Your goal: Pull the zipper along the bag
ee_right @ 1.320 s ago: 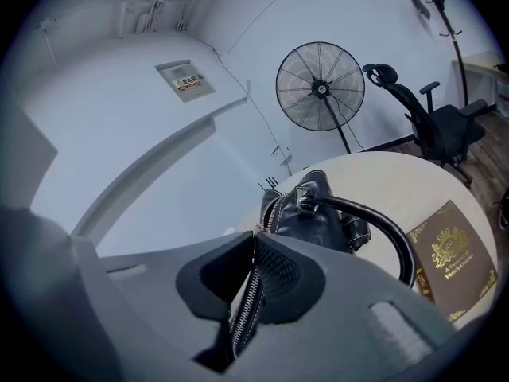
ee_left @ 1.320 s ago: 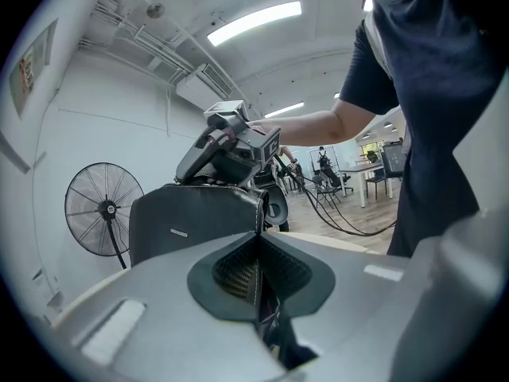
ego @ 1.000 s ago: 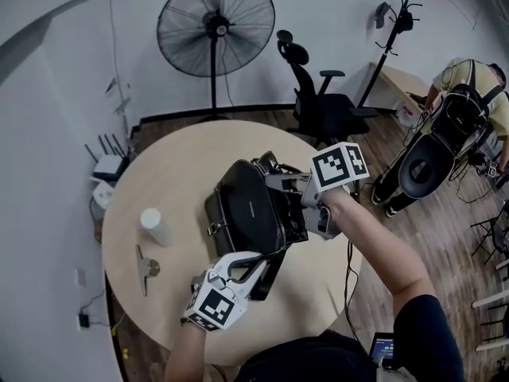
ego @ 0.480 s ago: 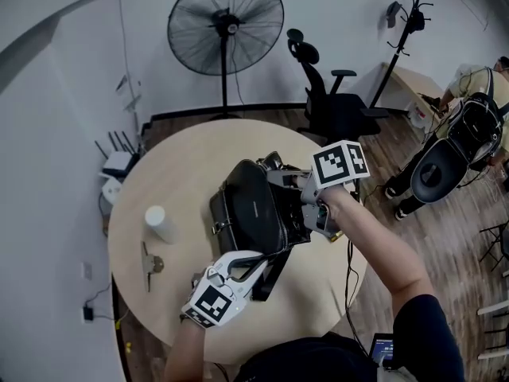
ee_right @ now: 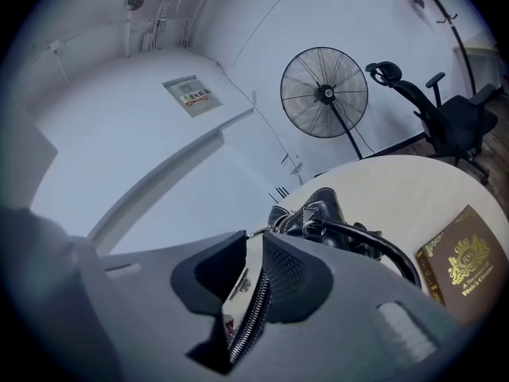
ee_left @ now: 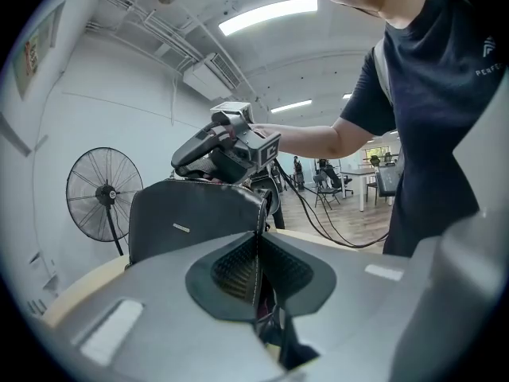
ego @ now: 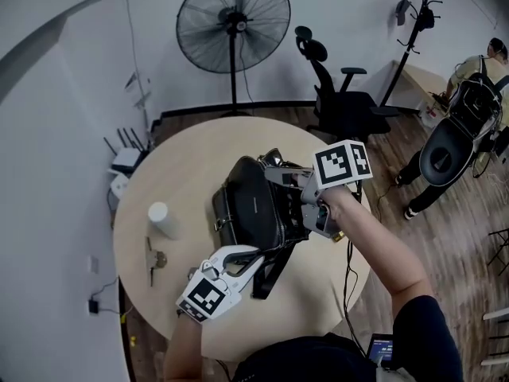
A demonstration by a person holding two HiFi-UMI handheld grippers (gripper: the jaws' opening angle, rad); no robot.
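Note:
A black leather bag (ego: pixel 250 205) stands on the round table (ego: pixel 183 165). My left gripper (ego: pixel 267 254) is at the bag's near end. In the left gripper view its jaws (ee_left: pixel 256 249) pinch the stitched edge of the bag (ee_left: pixel 195 217); they have just been opening slightly, and the pads still touch the edge. My right gripper (ego: pixel 270 174) reaches over the bag's top. Its jaws (ee_right: pixel 256 273) have just been opening and now stand apart, with the zipper (ee_right: pixel 250 315) and its metal pull (ee_right: pixel 238 286) in the gap. The bag's handle (ee_right: pixel 362 237) curves beyond.
A white cup (ego: pixel 161 219) and a small metal object (ego: pixel 151 259) lie on the table's left side. A brown book (ee_right: pixel 465 265) lies to the right of the bag. A standing fan (ego: pixel 233 24), an office chair (ego: pixel 342 102) and a person (ego: pixel 469 94) are beyond the table.
Both grippers stay at the bag, which has not moved. The head view has shifted a little, and the person in the background has moved further right.

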